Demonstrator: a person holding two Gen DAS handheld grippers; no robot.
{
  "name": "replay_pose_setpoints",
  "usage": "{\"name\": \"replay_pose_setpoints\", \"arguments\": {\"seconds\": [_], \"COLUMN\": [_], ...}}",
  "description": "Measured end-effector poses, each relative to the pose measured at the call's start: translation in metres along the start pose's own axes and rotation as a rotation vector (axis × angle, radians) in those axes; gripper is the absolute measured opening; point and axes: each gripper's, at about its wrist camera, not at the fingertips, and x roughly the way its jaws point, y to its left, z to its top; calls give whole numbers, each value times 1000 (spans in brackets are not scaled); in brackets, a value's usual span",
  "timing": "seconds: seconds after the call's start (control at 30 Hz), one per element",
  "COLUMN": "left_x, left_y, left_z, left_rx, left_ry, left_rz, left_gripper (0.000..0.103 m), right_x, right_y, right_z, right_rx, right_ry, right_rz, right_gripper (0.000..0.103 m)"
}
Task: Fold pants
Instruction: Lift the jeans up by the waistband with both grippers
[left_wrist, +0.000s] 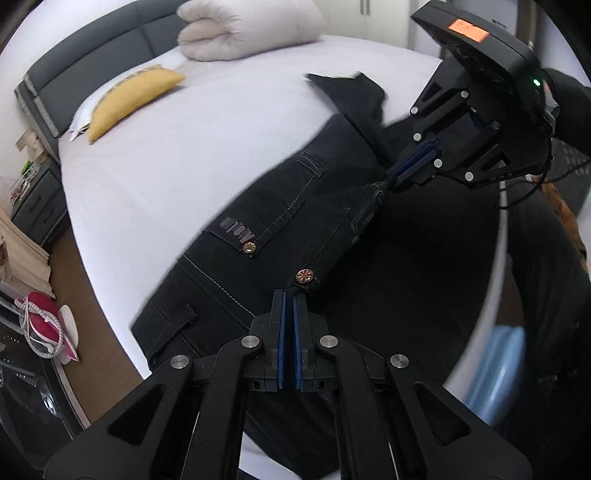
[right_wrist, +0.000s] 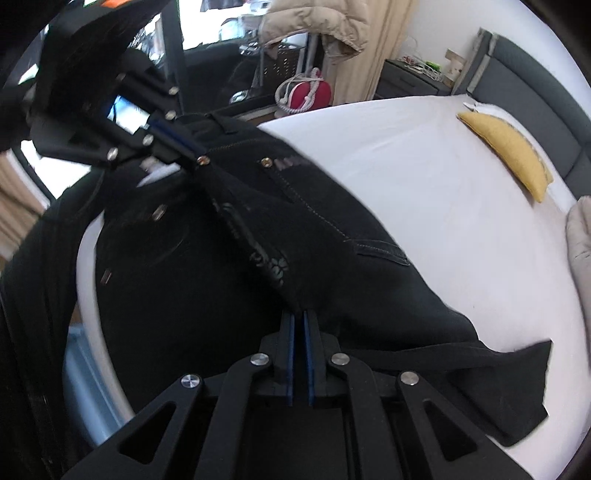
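Observation:
Black pants (left_wrist: 280, 206) with grey stitching and copper buttons lie across the near edge of a white bed (left_wrist: 207, 147). My left gripper (left_wrist: 289, 295) is shut on the waistband by a copper button (left_wrist: 305, 275). My right gripper (left_wrist: 391, 177) is shut on the waistband further along, and the band is stretched between the two. In the right wrist view my right gripper (right_wrist: 298, 314) pinches the pants (right_wrist: 332, 236), and my left gripper (right_wrist: 192, 157) holds the far end by the button. A pant leg end (right_wrist: 517, 384) lies flat on the sheet.
A yellow cushion (left_wrist: 129, 99) and a rolled white duvet (left_wrist: 251, 29) lie near the grey headboard (left_wrist: 92, 55). A nightstand (left_wrist: 37, 199) and a red bag (left_wrist: 40, 317) stand on the floor left of the bed. A light blue bin (left_wrist: 498, 369) is below the bed edge.

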Motion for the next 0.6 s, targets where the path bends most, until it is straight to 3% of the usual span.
{"name": "replay_pose_setpoints", "arguments": {"seconds": [0.13,0.33,0.6], "left_x": [-9,-13,-22], "left_y": [-39,-81,-83], "left_z": [-19,-47,-61], "left_rx": [54,106,114], "left_ry": [33,88,96], "left_rz": [-19,-27,-50], "left_gripper": [2,2,2], "right_x": [-1,-4,-3], "right_y": [53,97,136], "right_z": [-23,-46,-55], "right_rx": [-140,-208,-275], "right_ry": [60,90,110], "right_rz": [-92,-126,-207], "right_gripper": [6,6,6]}}
